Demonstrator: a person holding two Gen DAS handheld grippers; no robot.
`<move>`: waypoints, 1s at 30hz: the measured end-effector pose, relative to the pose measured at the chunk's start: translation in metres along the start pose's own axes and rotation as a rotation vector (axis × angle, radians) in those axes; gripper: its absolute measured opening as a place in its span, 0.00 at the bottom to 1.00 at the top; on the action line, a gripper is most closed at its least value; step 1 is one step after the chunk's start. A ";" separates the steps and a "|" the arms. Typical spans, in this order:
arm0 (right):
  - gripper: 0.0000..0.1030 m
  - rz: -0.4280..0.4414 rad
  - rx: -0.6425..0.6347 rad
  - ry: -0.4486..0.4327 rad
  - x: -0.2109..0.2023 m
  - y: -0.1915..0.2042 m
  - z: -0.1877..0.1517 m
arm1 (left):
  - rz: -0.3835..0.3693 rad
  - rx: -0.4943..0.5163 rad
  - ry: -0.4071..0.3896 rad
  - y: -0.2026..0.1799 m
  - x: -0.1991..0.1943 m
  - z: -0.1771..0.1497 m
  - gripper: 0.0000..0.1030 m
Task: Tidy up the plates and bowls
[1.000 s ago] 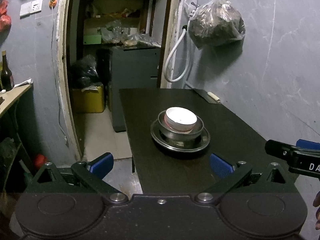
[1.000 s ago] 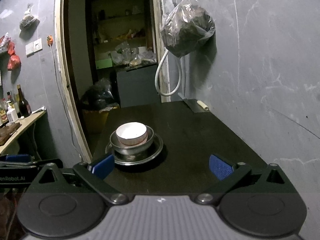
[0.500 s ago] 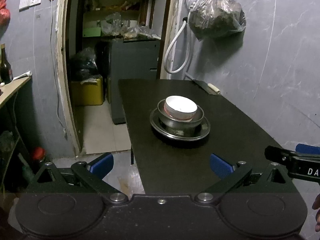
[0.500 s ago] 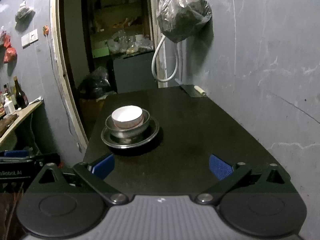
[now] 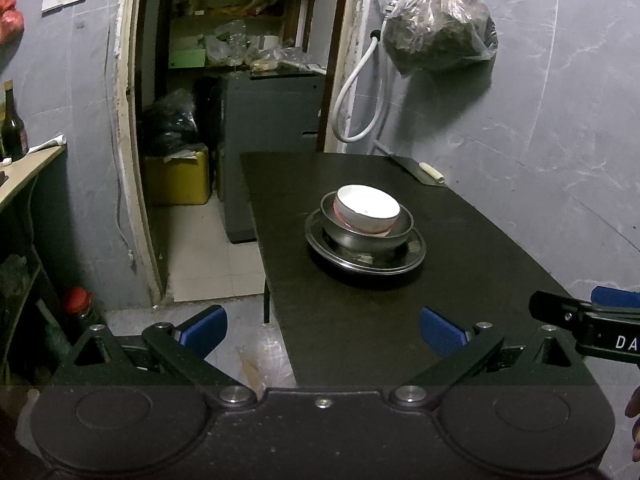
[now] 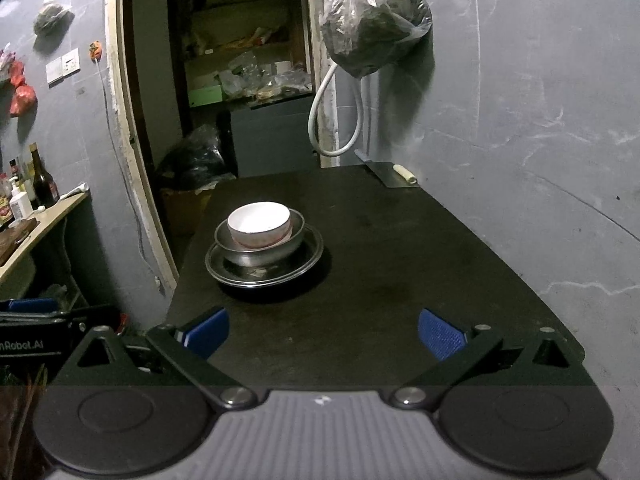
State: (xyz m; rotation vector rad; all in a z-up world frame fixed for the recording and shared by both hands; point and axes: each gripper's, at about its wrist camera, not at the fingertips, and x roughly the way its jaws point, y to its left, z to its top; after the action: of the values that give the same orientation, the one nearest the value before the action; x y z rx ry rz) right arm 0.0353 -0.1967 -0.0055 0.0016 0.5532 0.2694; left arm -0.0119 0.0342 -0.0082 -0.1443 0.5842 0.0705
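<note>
**Stack of 3 sits ahead, both grippers empty**

The left gripper (image 5: pixel 322 330) and right gripper (image 6: pixel 323 330) hang spread wide, holding nothing. Ahead of both, on the black table (image 6: pixel 400 280), a white bowl (image 5: pixel 368 210) nests in a steel bowl (image 5: pixel 366 234) on a steel plate (image 5: pixel 364 258). The stack sits toward the table's left edge; a careless nudge could slide it off.

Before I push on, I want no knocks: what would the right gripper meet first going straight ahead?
Probably nothing at first: the right gripper is open over bare table. The stacked white bowl sits left of its line; depth is unclear.
</note>
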 end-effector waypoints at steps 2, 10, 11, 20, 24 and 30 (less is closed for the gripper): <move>1.00 0.000 0.000 0.000 0.000 0.001 0.000 | 0.000 0.000 0.000 0.000 0.000 0.000 0.99; 1.00 -0.002 -0.004 0.001 0.003 0.002 0.002 | -0.001 -0.004 0.007 0.001 0.001 0.001 0.99; 1.00 -0.002 -0.004 0.001 0.003 0.003 0.002 | -0.001 -0.004 0.007 0.001 0.001 0.001 0.99; 1.00 0.000 -0.012 -0.003 0.005 0.006 0.005 | 0.001 -0.008 0.002 0.001 0.002 0.004 0.99; 1.00 -0.002 -0.011 -0.002 0.004 0.006 0.004 | 0.000 -0.008 0.002 0.001 0.001 0.004 0.99; 1.00 -0.005 -0.009 -0.006 0.003 0.004 0.003 | -0.001 -0.006 0.000 0.001 0.002 0.006 0.99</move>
State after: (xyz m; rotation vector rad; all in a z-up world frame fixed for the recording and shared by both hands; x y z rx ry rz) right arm 0.0384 -0.1914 -0.0038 -0.0079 0.5462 0.2666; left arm -0.0070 0.0362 -0.0046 -0.1501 0.5841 0.0708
